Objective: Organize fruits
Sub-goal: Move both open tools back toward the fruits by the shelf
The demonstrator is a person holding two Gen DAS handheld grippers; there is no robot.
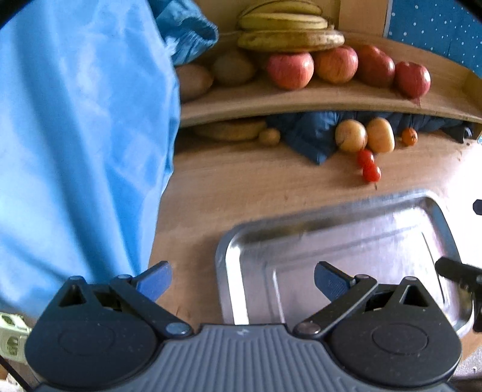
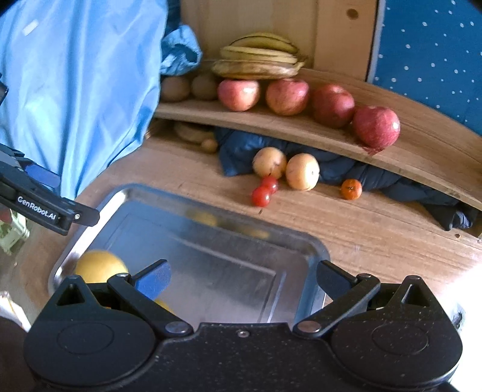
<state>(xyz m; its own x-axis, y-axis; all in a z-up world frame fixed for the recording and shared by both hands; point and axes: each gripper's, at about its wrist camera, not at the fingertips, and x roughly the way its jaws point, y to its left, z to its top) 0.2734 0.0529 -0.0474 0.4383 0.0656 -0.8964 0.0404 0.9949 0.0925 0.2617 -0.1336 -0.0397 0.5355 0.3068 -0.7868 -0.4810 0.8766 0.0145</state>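
A steel tray (image 1: 355, 217) (image 2: 126, 196) lies on the wooden table. A yellow fruit (image 2: 99, 267) rests in its near left corner in the right wrist view. Two cherry tomatoes (image 1: 368, 165) (image 2: 265, 190), two pale yellow apples (image 1: 364, 135) (image 2: 286, 167) and a small orange fruit (image 1: 409, 136) (image 2: 351, 188) lie on the table beyond the tray. Red apples (image 1: 340, 64) (image 2: 304, 98), bananas (image 1: 286, 27) (image 2: 259, 57) and kiwis (image 1: 233, 67) (image 2: 189, 87) sit on the shelf. My left gripper (image 1: 242, 279) hovers open over the tray's left rim. My right gripper (image 2: 242, 279) is open above the tray, empty.
A blue garment (image 1: 81, 135) (image 2: 78, 84) hangs at the left. A dark blue cloth (image 1: 307, 132) (image 2: 346, 169) is bunched under the wooden shelf (image 1: 301, 102) (image 2: 301, 129). The left gripper's side (image 2: 36, 199) shows at the left edge of the right wrist view.
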